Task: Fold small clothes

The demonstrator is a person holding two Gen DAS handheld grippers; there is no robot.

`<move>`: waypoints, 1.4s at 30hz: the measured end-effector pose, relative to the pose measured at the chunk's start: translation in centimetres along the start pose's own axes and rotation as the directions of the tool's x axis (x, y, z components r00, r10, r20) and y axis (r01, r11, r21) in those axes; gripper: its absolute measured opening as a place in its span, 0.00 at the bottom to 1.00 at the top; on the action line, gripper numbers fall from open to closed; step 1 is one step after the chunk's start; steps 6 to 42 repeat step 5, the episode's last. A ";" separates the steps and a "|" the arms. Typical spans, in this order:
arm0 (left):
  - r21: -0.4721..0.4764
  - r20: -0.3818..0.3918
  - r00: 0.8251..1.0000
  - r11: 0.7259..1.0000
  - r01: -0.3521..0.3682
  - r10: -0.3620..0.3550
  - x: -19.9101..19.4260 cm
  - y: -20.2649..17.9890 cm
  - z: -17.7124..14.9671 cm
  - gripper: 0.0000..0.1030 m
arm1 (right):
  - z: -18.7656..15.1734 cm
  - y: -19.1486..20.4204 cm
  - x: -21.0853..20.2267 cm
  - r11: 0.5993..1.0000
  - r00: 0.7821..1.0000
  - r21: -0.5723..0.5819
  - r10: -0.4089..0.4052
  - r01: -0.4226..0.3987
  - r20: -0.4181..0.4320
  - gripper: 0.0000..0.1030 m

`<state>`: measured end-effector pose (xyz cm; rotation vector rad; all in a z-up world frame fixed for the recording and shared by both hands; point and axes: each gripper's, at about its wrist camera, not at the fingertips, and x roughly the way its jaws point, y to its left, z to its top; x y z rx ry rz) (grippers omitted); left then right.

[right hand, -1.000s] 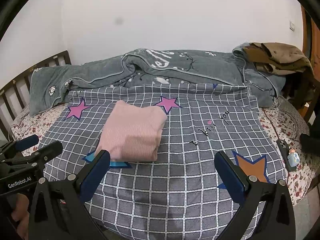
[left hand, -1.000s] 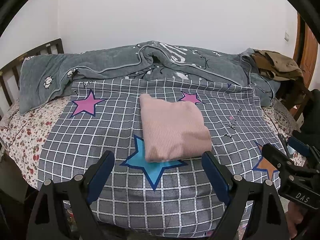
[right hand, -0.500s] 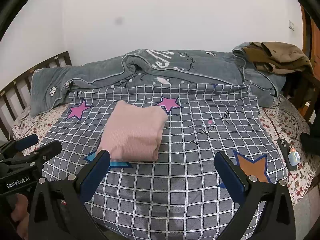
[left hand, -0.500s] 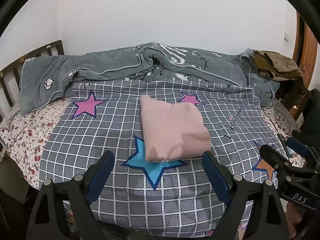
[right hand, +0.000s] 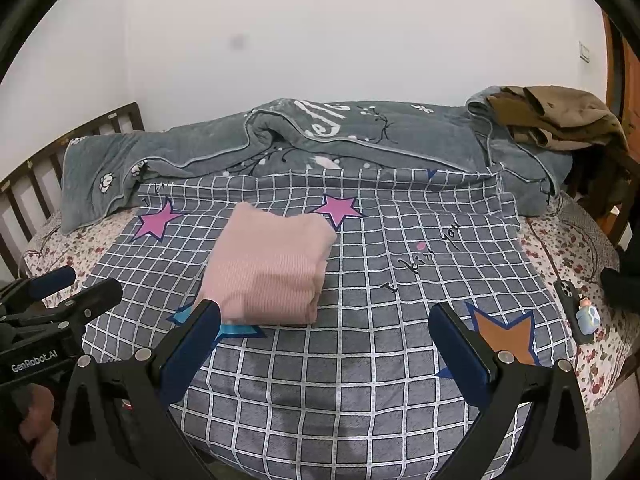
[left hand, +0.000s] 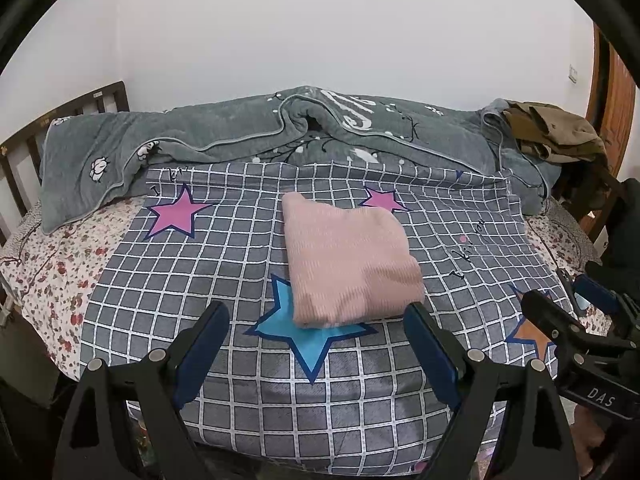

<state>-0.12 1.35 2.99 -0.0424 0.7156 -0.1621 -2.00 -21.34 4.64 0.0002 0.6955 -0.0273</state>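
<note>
A: Entry. Pink garment lies folded into a compact rectangle on the checked sheet of the bed, its near edge overlapping the blue star. Compared with a second ago: no shift in the garment's outline or place. Both views show only a slight drift of the cameras.

B: Tools?

A: Left tool released, jaws spread wide, nothing between them, held back from the garment's near edge. Right tool likewise released and empty; in its own view its left finger overlaps the garment's corner, but I cannot tell contact from mere line of sight. Neither has closed or advanced over the last second.

B: So what does the stillness mean?

A: My judgement: the fold on this piece is finished and both tools have let go. Edges look fairly square; the right side shows stacked layers, a little rounded but holding.

B: Anything left to do?

A: Possibly set it aside or fetch another item. The brown clothes heaped at the far right on the grey blanket might be next, though that is a guess. A phone with a small charm lies near the bed's right edge, well apart from the garment.

B: Risk?

A: A one-sided lift would likely spill the layers.
</note>
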 end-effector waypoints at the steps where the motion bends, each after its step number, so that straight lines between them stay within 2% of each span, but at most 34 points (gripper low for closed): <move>1: 0.000 0.000 1.000 1.000 0.002 -0.002 0.0 0.1 0.0 0.86 | 0.0 0.0 0.0 1.000 1.000 0.000 0.000 0.000 0.000 0.99; 42: 0.003 0.003 1.000 1.000 0.002 -0.002 0.0 0.1 0.1 0.86 | 0.0 0.1 0.0 1.000 1.000 0.000 0.000 0.000 0.000 0.99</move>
